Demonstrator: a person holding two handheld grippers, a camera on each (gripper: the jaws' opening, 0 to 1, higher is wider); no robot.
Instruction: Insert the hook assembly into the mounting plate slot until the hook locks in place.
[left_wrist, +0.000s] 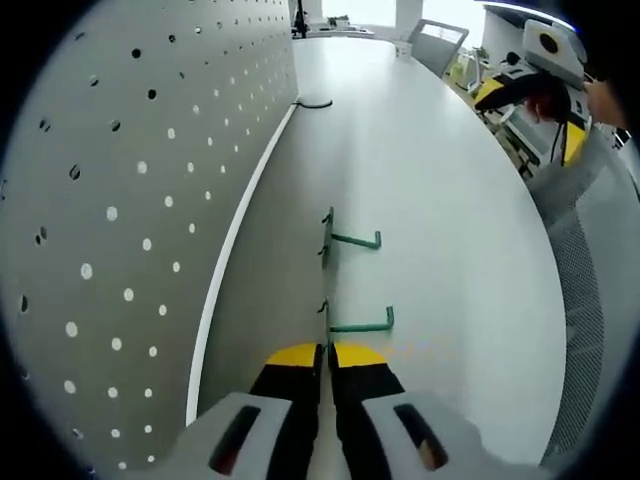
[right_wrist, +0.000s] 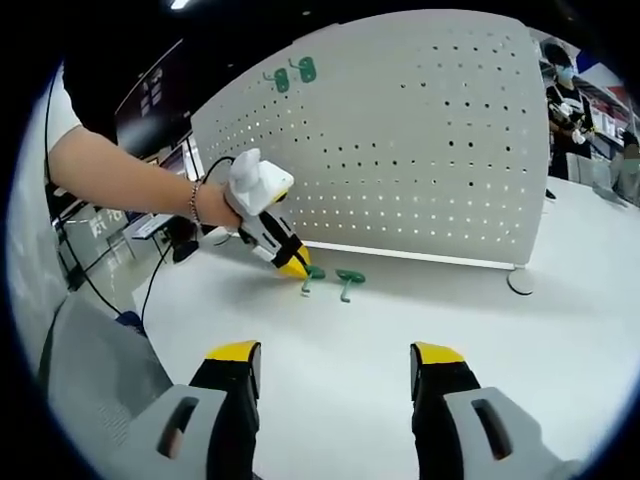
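Left tongs (left_wrist: 326, 362) pressed together, seemingly pinching near green hook (left_wrist: 358, 322) on tabletop (left_wrist: 450, 230) | right tongs (right_wrist: 335, 365) spread, empty | we should lift it level toward pegboard (right_wrist: 400, 140), aligning tabs before pushing.

The white table (right_wrist: 420, 330) has lots of bare room in front of the right gripper (right_wrist: 335, 365), whose jaws stand wide apart. The big board with holes (right_wrist: 400, 140) blocks the far side like a wall. Two green hooks (left_wrist: 350, 240) lie near its foot. The left gripper (left_wrist: 327, 357) is down by the nearer hook.
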